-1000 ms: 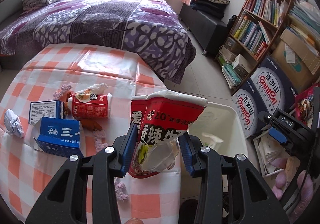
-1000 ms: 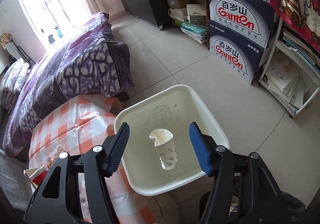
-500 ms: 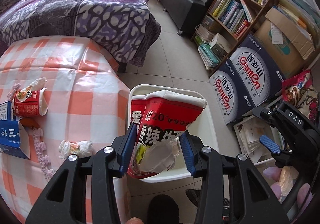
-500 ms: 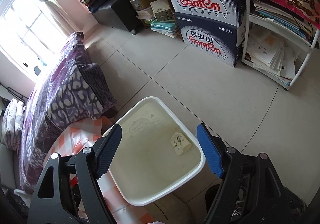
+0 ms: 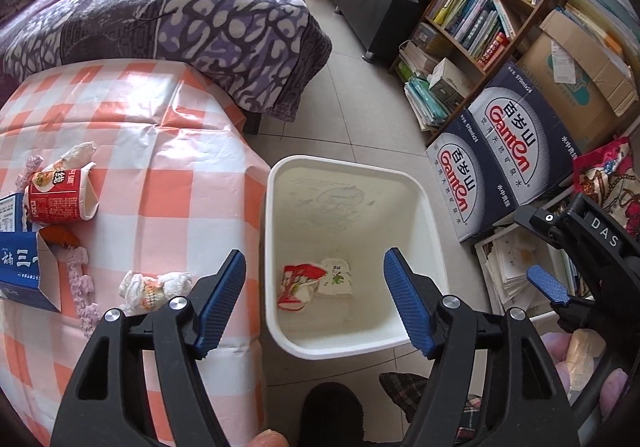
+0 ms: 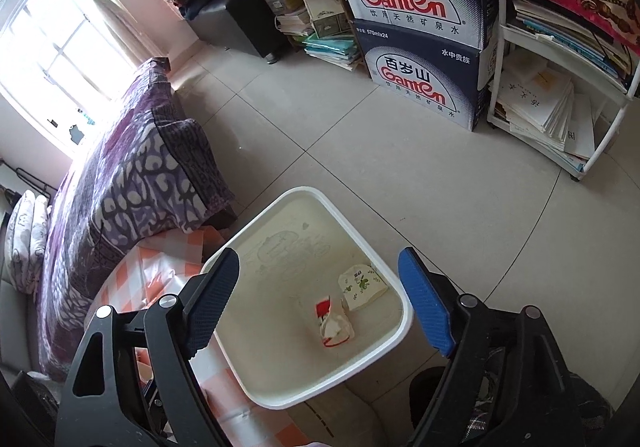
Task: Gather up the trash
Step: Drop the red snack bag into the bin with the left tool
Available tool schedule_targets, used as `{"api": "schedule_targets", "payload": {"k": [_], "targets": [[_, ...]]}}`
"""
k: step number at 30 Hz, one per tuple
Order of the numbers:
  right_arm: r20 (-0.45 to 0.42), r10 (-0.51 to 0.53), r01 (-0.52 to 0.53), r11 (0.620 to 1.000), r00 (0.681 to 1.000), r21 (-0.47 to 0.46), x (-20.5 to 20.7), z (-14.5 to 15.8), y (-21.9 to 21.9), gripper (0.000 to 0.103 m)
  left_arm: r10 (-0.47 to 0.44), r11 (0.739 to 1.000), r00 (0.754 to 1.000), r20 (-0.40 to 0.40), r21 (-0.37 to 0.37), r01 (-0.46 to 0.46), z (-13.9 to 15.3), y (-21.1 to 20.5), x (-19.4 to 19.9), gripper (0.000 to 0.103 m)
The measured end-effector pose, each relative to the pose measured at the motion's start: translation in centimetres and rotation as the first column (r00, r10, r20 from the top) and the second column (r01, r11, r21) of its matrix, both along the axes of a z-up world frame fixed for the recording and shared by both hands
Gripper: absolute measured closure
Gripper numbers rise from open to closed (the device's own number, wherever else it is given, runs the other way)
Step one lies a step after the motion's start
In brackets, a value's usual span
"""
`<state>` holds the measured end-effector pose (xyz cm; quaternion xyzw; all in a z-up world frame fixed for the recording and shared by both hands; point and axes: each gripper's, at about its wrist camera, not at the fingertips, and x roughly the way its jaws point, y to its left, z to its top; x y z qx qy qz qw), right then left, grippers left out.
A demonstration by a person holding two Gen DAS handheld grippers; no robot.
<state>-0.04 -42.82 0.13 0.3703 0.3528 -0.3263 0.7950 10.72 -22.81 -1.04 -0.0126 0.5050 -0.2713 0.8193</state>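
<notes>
While both tongs gape empty, left tongs [image 5: 316, 299] just opened, red wrapper [image 5: 298, 283] in bin [image 5: 276, 183]

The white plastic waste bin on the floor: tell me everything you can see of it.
The white plastic waste bin is a squarish tub with rounded corners, a thick rolled rim and faintly scuffed, yellowed inner walls. It stands upright and open on the tiled floor, right beside the table with the orange-checked cloth. On its bottom lie a crumpled red snack wrapper and a flattened white paper cup, side by side.
</notes>
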Motion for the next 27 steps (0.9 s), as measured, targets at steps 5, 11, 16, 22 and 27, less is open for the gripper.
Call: {"api": "schedule_targets", "payload": {"k": [5, 11, 16, 22, 27], "targets": [[-0.032, 0.099, -0.1, 0.995, 0.995, -0.029, 2.0, -0.3, 2.7, 0.022, 0.031, 0.998, 0.999, 0.008, 0.061, -0.032, -1.4, 3.0, 0.9, 0.033], [-0.083, 0.161, -0.167, 0.984, 0.983, -0.064, 3.4, -0.5, 4.6, 0.018, -0.055, 0.975, 0.998, -0.028, 0.215, 0.06, -4.5, 5.1, 2.0, 0.033], [-0.1, 0.164, -0.17, 0.984, 0.981, -0.053, 4.0, -0.9, 4.9, 0.017, -0.143, 0.934, 0.989, -0.03, 0.325, 0.145, -6.6, 5.4, 2.2, 0.033], [-0.132, 0.177, -0.188, 0.98, 0.975, -0.07, 4.7, -1.3, 5.6, 0.017, -0.246, 0.886, 0.968, -0.046, 0.395, 0.244, -8.0, 4.7, 2.4, 0.033], [-0.147, 0.193, -0.204, 0.977, 0.97, -0.064, 5.6, -1.8, 6.5, 0.017, -0.282, 0.861, 0.958, -0.059, 0.425, 0.28, -9.2, 5.2, 2.5, 0.054]]}}
